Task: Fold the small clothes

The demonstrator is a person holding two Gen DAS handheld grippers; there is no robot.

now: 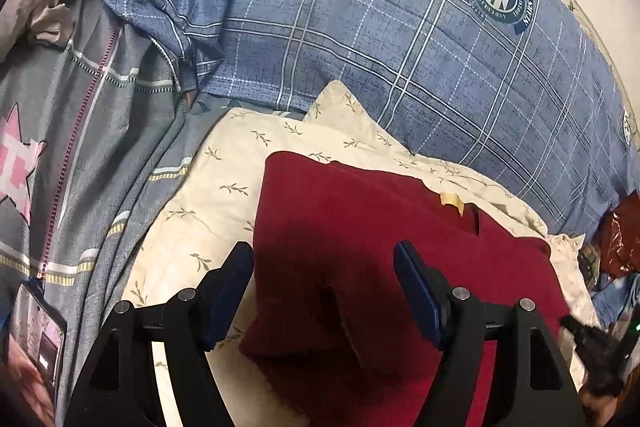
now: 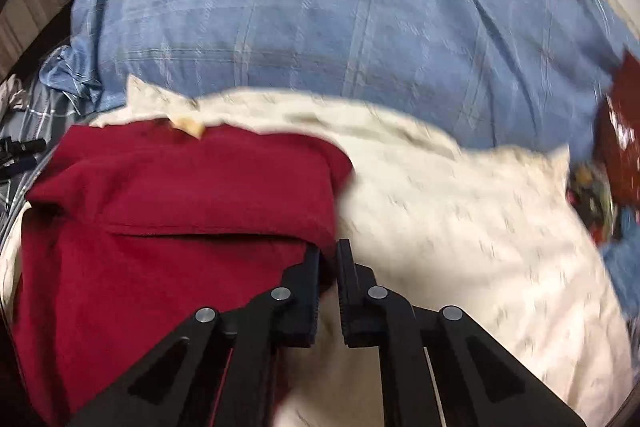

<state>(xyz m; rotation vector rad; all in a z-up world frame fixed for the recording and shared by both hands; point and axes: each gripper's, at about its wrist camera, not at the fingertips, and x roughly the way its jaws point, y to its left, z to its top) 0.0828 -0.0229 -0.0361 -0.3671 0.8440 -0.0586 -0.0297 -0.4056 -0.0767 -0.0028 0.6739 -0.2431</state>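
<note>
Left wrist view: the left gripper (image 1: 324, 259) hangs with its jaws spread wide and nothing between them, above a dark red garment (image 1: 360, 227) lying partly folded on a cream leaf-print pillow (image 1: 224, 187). A pale label (image 1: 451, 201) shows at the garment's far edge. Beyond the pillow lies a blue plaid quilt (image 1: 380, 27); a grey patterned sheet (image 1: 80, 147) lies to the left. Right wrist view, blurred: the right gripper (image 2: 329, 251) has its jaws drawn nearly together at the garment's near right edge (image 2: 320, 227); whether cloth is pinched, I cannot tell.
</note>
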